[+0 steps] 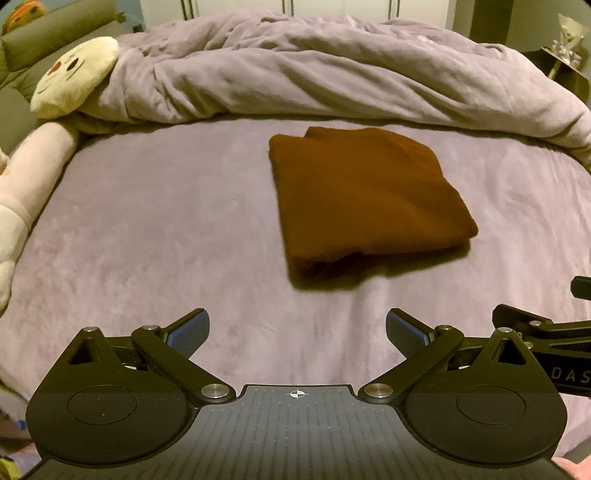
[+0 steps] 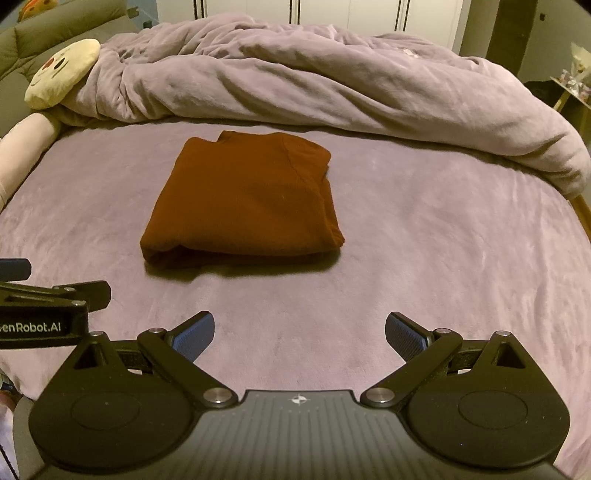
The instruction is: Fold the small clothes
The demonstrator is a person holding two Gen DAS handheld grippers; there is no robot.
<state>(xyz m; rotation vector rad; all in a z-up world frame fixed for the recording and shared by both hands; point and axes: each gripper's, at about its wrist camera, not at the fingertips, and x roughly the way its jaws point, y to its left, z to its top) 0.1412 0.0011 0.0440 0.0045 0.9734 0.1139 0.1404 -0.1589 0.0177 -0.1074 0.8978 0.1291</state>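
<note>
I hold my left gripper (image 1: 297, 328) and right gripper (image 2: 300, 330) spread wide and empty, side by side short of the rust-brown sweater (image 2: 243, 203), which lies folded square on the lilac bedsheet (image 2: 424, 258), seemingly finished and needing no grip.

Dim, warm-lit bedroom with a mauve bed

A rumpled duvet (image 2: 332, 77) lies heaped at 12 o'clock on the bedsheet (image 2: 443, 240); a cream plush toy (image 1: 74, 77) and olive headboard (image 1: 55, 33) sit at 10 o'clock, white wardrobe doors (image 2: 295, 11) behind.
</note>
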